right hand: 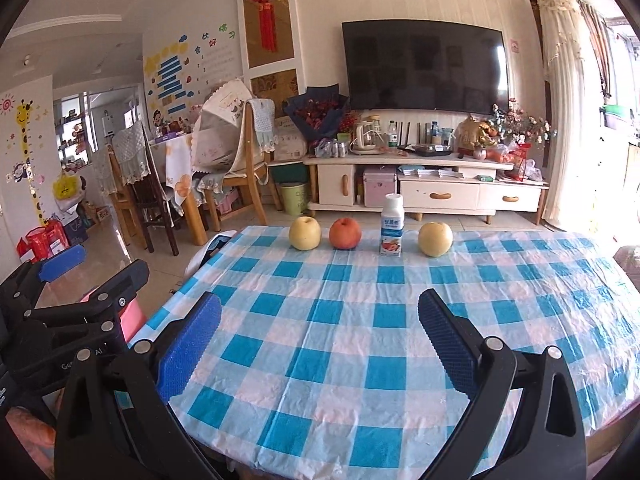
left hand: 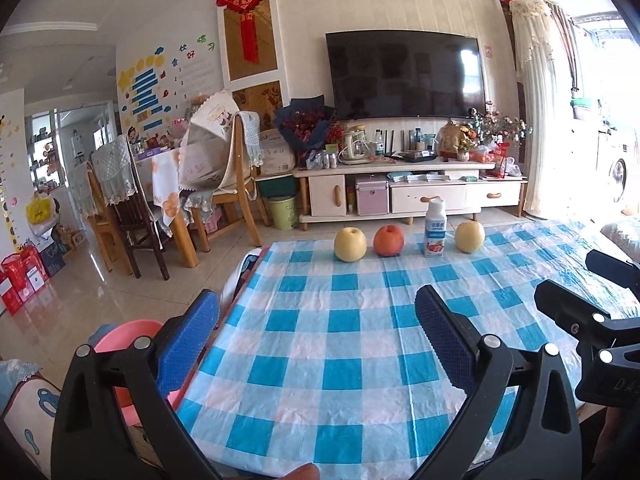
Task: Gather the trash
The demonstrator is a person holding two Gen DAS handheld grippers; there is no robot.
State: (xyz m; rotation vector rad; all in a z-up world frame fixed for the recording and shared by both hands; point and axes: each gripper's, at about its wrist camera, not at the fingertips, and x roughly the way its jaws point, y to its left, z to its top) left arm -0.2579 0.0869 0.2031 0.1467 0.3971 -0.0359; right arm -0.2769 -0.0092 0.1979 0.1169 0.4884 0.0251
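Tongs left (left hand: 318, 312) and right (right hand: 320, 312) gape empty; pink basin (left hand: 120, 336) mostly hidden behind left

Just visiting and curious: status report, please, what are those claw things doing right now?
Left gripper open, empty. Right gripper open, empty. Yogurt bottle upright at table's far edge, among three fruits, untouched. Checked tablecloth between is bare.

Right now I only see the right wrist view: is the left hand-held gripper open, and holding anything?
Observer: Open and empty; the left hand-held gripper has its jaws wide apart over the checked tablecloth's left edge.
Operator: What's the pink thing below it?
Observer: A round pink basin, lower than the tabletop, just off that edge.
Operator: Is it aimed at the bottle?
Observer: No; the white drink bottle lines up with its right finger, not the gap.
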